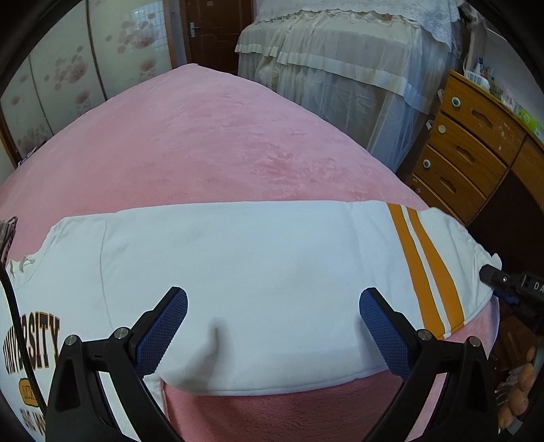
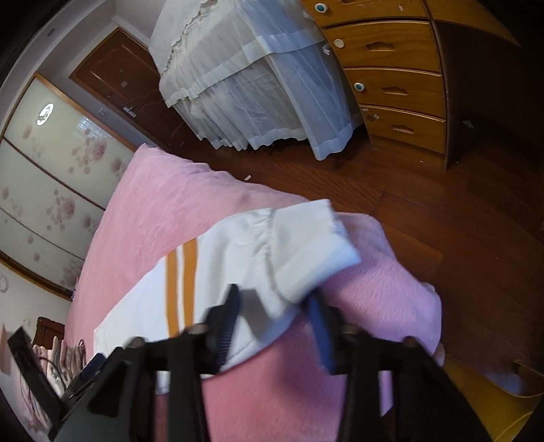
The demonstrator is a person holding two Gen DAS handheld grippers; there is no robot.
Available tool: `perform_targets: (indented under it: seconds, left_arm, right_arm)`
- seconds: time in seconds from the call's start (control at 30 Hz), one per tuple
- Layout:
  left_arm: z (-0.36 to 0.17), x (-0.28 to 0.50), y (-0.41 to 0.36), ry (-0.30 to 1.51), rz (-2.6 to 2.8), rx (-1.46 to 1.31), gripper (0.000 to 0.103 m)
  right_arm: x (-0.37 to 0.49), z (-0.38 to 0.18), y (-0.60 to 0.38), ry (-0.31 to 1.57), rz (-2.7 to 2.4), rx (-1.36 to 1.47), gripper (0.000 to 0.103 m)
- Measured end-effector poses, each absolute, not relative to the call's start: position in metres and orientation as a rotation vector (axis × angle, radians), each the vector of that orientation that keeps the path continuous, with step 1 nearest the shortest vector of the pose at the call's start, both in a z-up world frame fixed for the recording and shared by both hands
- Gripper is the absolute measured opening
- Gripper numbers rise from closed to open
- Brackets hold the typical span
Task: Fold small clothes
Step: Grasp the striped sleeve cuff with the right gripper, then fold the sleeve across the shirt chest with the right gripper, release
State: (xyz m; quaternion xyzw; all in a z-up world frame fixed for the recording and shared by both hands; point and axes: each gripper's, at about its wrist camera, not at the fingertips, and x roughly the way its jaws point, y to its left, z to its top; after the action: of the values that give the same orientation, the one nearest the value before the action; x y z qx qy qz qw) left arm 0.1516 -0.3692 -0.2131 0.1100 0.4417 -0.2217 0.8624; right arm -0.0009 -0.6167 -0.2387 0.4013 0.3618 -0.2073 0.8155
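Sweatshirt (image 1: 258,289): white, flat on pink bed (image 1: 204,142), frame centre.
Left tool (image 1: 272,326): spread wide, fabric between.
Right tool (image 2: 275,326): narrowed around cuff (image 2: 316,244); grip unclear.

One white garment (image 1: 255,289), printed with lettering and bearing two orange stripes (image 1: 428,272). One pink blanket (image 1: 204,142) spread over the bed. Two hand-held grippers: left (image 1: 272,326) with two blue-padded fingers (image 1: 163,333); right (image 2: 275,326) likewise with two. One wooden chest (image 2: 391,78) showing four drawers. One dark wooden door (image 1: 217,30). One white netted drape (image 1: 340,74). Fingers of one hand (image 1: 520,391) at the frame edge.
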Motion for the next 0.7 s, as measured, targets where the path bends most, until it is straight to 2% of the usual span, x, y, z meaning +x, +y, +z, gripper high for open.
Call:
perform_targets:
  seconds: [0.17, 0.3, 0.53, 0.7]
  left_arm:
    - [-0.199, 0.156, -0.351, 0.921, -0.433, 0.184, 0.101]
    - [-0.182, 0.156, -0.324, 0.906, -0.413, 0.152, 0.101]
    - [-0.138, 0.146, -0.234, 0.839, -0.344, 0.119, 0.101]
    - [-0.128, 0.143, -0.153, 0.809, -0.224, 0.099, 0.101]
  right_arm:
    - [-0.003, -0.214, -0.601, 0.710, -0.434, 0.759, 0.018]
    - [0.001, -0.169, -0.570, 0.616, -0.354, 0.646, 0.017]
    - [0.039, -0.100, -0.473, 0.535, -0.115, 0.411, 0.017]
    - [0.079, -0.100, -0.395, 0.577, 0.027, 0.290, 0.017]
